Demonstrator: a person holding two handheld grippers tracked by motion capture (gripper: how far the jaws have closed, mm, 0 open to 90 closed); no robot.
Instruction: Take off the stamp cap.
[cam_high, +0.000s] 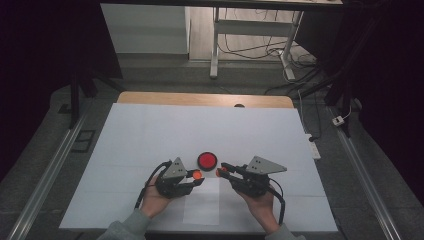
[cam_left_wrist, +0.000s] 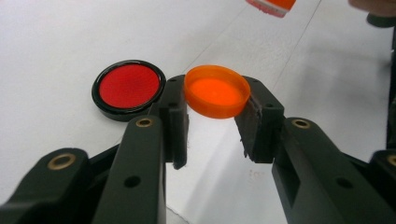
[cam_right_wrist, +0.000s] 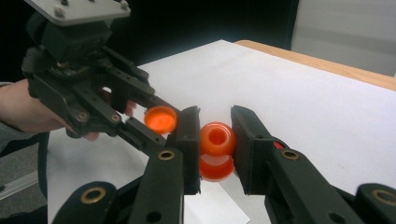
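Note:
My left gripper (cam_high: 199, 176) is shut on a small orange cap (cam_left_wrist: 216, 91), gripped by its rim with the hollow side up. My right gripper (cam_high: 219, 172) is shut on a small orange spool-shaped bottle (cam_right_wrist: 216, 140), whose open mouth faces the camera. The two grippers point at each other just above the table, cap (cam_high: 197, 175) and bottle (cam_high: 218, 172) a short gap apart. In the right gripper view the left gripper (cam_right_wrist: 161, 120) comes in from the left with the cap (cam_right_wrist: 160, 119). A round red disc in a black rim (cam_high: 207, 160) lies flat on the sheet just behind the tips.
A white sheet (cam_high: 150, 135) covers the table, with the wooden edge (cam_high: 205, 99) showing at the back. A smaller paper rectangle (cam_high: 202, 202) lies near the front edge between the person's hands. Desk legs and cables (cam_high: 280, 50) stand on the floor beyond.

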